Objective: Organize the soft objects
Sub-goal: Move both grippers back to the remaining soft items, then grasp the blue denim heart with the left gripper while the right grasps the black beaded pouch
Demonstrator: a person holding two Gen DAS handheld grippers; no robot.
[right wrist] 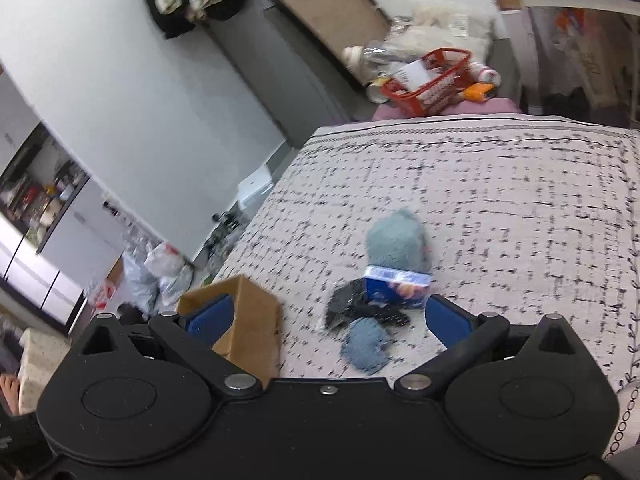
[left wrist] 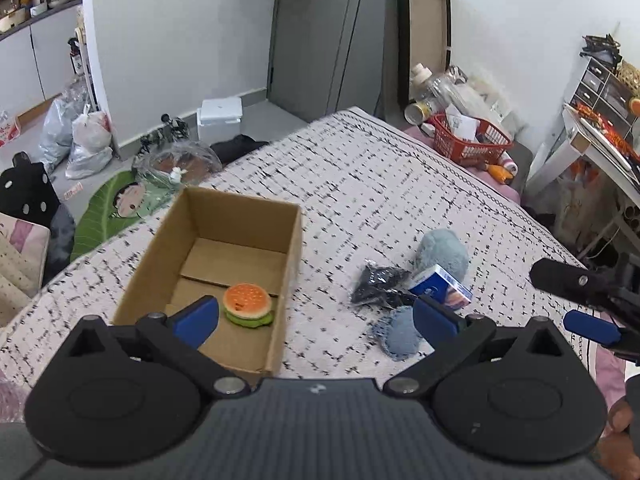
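Observation:
A plush burger [left wrist: 248, 304] lies inside an open cardboard box [left wrist: 160, 248] on the bed. To its right lie a light blue plush [left wrist: 442, 250], a blue carton [left wrist: 440, 286], a black packet [left wrist: 378, 284] and a denim pad [left wrist: 400, 338]. My left gripper [left wrist: 316, 316] is open and empty above the box's near right corner. My right gripper [right wrist: 328, 320] is open and empty, hovering over the same pile: plush [right wrist: 394, 242], carton [right wrist: 396, 288], packet [right wrist: 352, 308], pad [right wrist: 368, 344]. The box corner [right wrist: 248, 320] shows at its left. The right gripper's fingers [left wrist: 588, 328] also show in the left view.
The bed has a white, black-flecked cover [left wrist: 380, 176]. A red basket [left wrist: 468, 140] with clutter stands at the far end. Bags [left wrist: 88, 140] and a white box [left wrist: 220, 116] sit on the floor at left. A desk [left wrist: 592, 140] stands at right.

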